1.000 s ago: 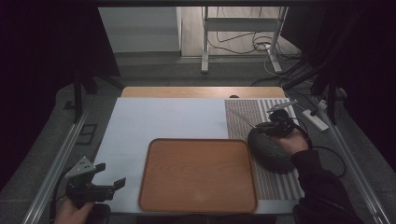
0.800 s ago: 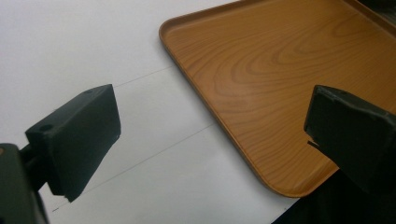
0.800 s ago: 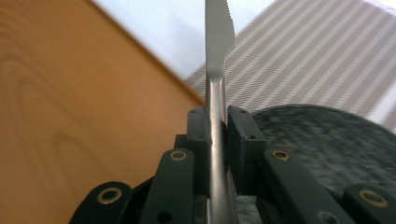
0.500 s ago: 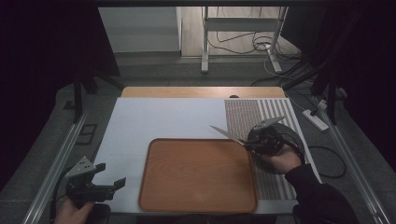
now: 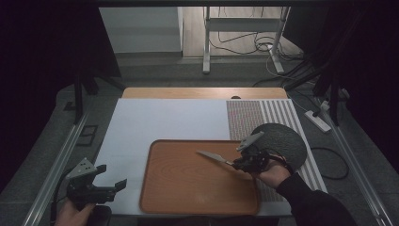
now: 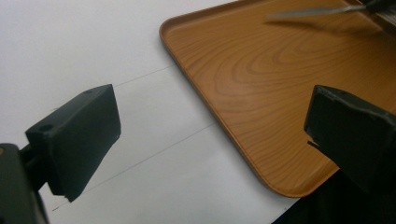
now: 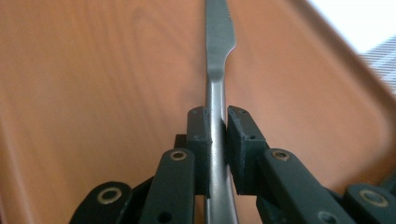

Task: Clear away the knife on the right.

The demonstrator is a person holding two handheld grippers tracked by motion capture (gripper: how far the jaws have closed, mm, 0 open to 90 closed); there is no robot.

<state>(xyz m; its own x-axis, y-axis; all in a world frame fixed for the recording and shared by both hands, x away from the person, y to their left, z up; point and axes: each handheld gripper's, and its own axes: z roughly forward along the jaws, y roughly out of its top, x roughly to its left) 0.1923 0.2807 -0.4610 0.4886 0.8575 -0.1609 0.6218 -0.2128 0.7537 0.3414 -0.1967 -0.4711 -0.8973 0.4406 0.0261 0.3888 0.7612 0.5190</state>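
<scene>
Dim floor and cables surround our table (image 5: 155, 122), whose white top carries a wood-grain tray (image 5: 188, 188) with a striped placemat (image 5: 249, 117) and a dark round plate (image 5: 282, 139) to its right. Our right gripper (image 5: 237, 163) has its jaws pinched shut on the handle of a table knife (image 5: 214, 156), the blade running straight ahead of the jaws. A second ago that gripper and the knife were over the placemat beside the plate; now they have crossed the tray's right rim, and the blade hangs over the tray's far right part. We judge that the carry is nearly done and that lowering the knife onto the tray and letting go is what remains. Our left gripper (image 5: 110, 187) has kept its place off the tray's near left corner, jaws spread wide with nothing between them. In the right gripper view the pads (image 7: 198, 135) clamp the knife (image 7: 219, 56) on either side of its handle and the serrated edge reads clearly, yet how high the blade floats stays uncertain. In the left gripper view the tray's (image 6: 261, 107) rounded corner lies just ahead of the open jaws, and the knife (image 6: 308, 11) hovers far beyond them over a soft shadow, so it seems not yet to touch the wood.
</scene>
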